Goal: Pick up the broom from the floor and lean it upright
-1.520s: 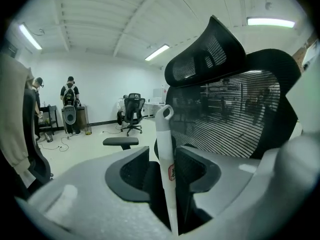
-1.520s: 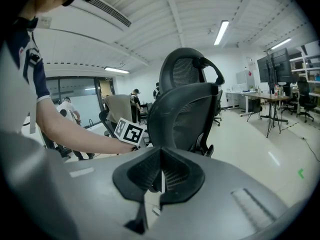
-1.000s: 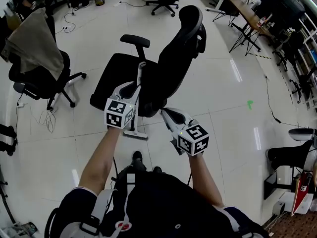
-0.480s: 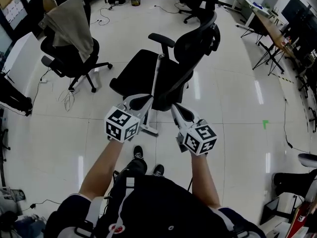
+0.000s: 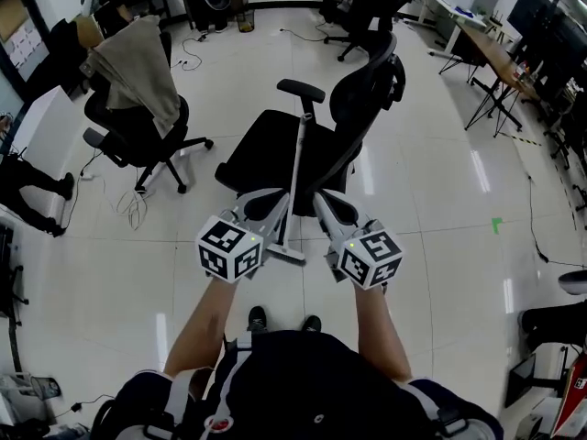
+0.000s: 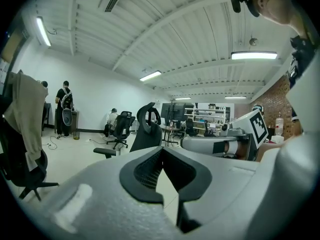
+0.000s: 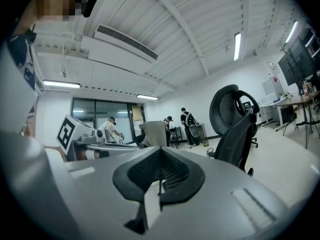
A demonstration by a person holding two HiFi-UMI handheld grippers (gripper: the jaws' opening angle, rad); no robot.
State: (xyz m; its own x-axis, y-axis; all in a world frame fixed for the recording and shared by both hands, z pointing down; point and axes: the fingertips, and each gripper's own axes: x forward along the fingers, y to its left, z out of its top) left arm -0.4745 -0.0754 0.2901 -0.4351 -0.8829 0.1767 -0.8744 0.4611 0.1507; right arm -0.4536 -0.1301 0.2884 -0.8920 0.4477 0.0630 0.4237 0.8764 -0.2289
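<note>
The left tool [image 6: 161, 150] is shut tight; its two dark pads meet at the tip and nothing sits between them, so it holds nothing; the right tool [image 7: 159, 150] looks shut as well, its pads coming together at the tip with nothing gripped. In the head view both tools point away from the person, side by side and near each other, each with a cube of black and white squares at its back end; the broom [image 5: 295, 168] stands in the gap between them; the tip of the left tool is just beside the handle, and I cannot tell if it touches; the tip of the right tool is a little way off on the other side. The broom is up on its end and tilted a bit; its long pale handle leans on the black chair [image 5: 261, 149], crossing the seat, and its top stops just under the armrest [image 5: 301, 88]; its flat pale head is down by the shiny white floor [image 5: 431, 200], close to the person's feet and partly hidden behind the left tool's cube. Another chair with a grey cloth [image 5: 138, 62] over its back stands well apart to the left.
</note>
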